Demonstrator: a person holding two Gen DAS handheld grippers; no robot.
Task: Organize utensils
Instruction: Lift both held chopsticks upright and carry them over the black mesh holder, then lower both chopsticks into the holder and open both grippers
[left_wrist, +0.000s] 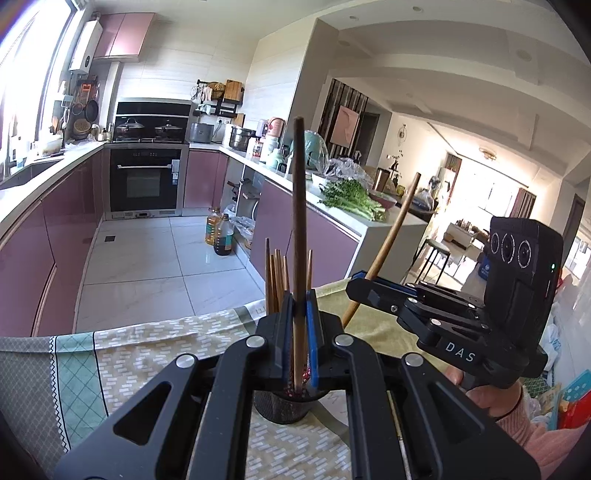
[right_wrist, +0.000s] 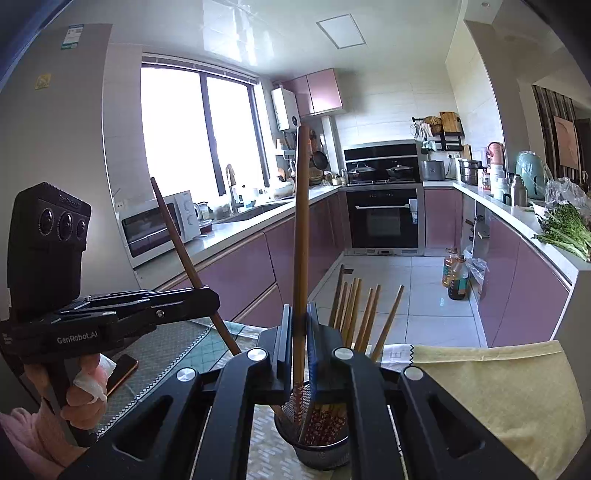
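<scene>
My left gripper is shut on a dark brown chopstick that stands almost upright, its patterned lower end dipping into the black mesh holder. Several chopsticks stand in that holder. To the right, my right gripper is shut on a lighter chopstick that leans right. In the right wrist view, the right gripper grips the light chopstick over the holder, beside several standing chopsticks. The left gripper holds the dark chopstick at the left.
The holder stands on a table with a green and yellow patterned cloth. A phone lies on the table near the left hand. Behind are pink kitchen cabinets, a counter with greens, and oil bottles on the floor.
</scene>
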